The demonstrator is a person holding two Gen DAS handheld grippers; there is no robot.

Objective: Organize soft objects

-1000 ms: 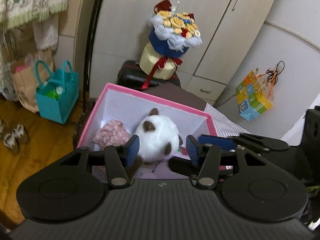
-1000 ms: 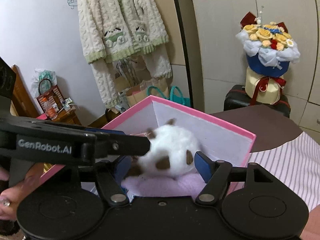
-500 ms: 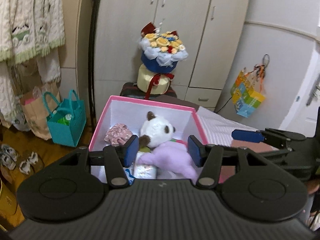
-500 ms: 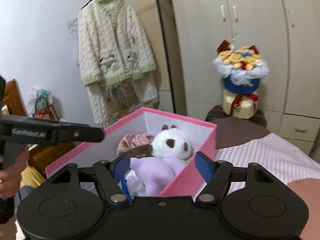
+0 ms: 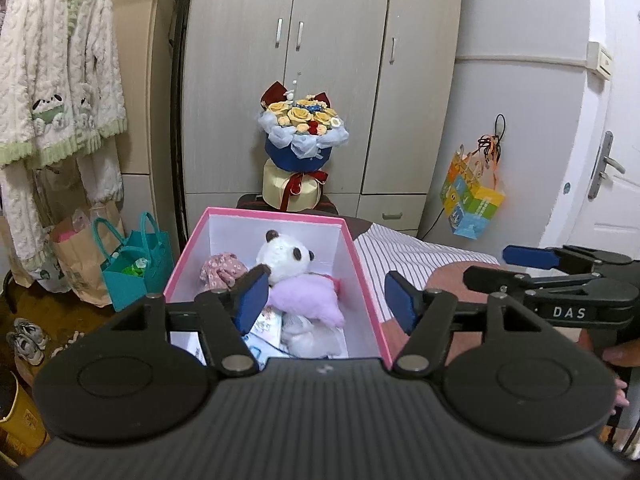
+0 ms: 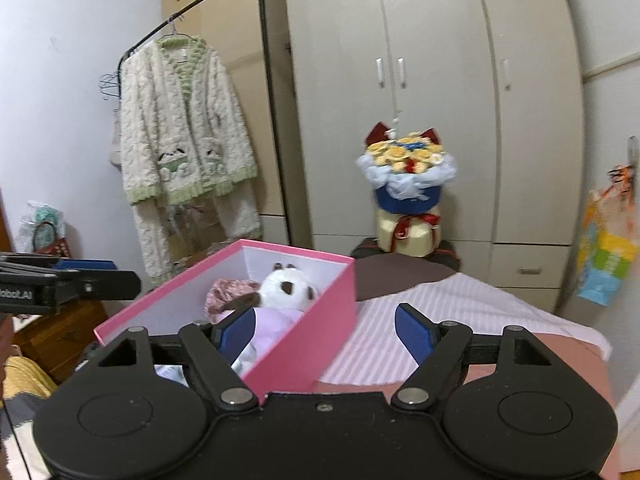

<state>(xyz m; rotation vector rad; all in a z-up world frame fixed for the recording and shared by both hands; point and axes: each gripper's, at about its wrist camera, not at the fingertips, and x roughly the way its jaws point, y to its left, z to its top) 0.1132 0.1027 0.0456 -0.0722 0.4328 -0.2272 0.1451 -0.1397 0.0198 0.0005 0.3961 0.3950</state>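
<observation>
Room: a bedroom with a grey wardrobe [image 5: 332, 80] at the back, a bouquet [image 5: 302, 128] in front of it, a fuzzy jacket [image 6: 184, 128] on a rail, a teal bag [image 5: 136, 268] on the floor and a striped bed [image 6: 452, 320] as the work surface.
Box: an open pink box [image 5: 370, 292] stands on the bed, long axis running away from both grippers toward the wardrobe.
Contents: a panda [image 5: 282, 256] lies at the far end with a floral cloth [image 5: 222, 268] just beside it; a lilac plush [image 5: 308, 296] sits nearer, touching the panda; paler soft items I cannot identify lie at the near end.
Left gripper [image 5: 322, 302]: about half open, jaws just been widening, nothing between the pads; the box lies straight ahead and below, its near end just under the fingertips.
Right gripper [image 6: 324, 330]: wide apart, jaws just been widening, empty; the box sits ahead and to its left, the near right corner of the box between its fingers in view, not touched.
Nearer hand: the left, judged by how squarely it lines up with the box mouth; the right is offset over the bare stripes.
Stage: everything soft in view is already inside the box, so filling looks close to finished.
Next move: likely reaching away for another item or a lid; none shows in either view.
</observation>
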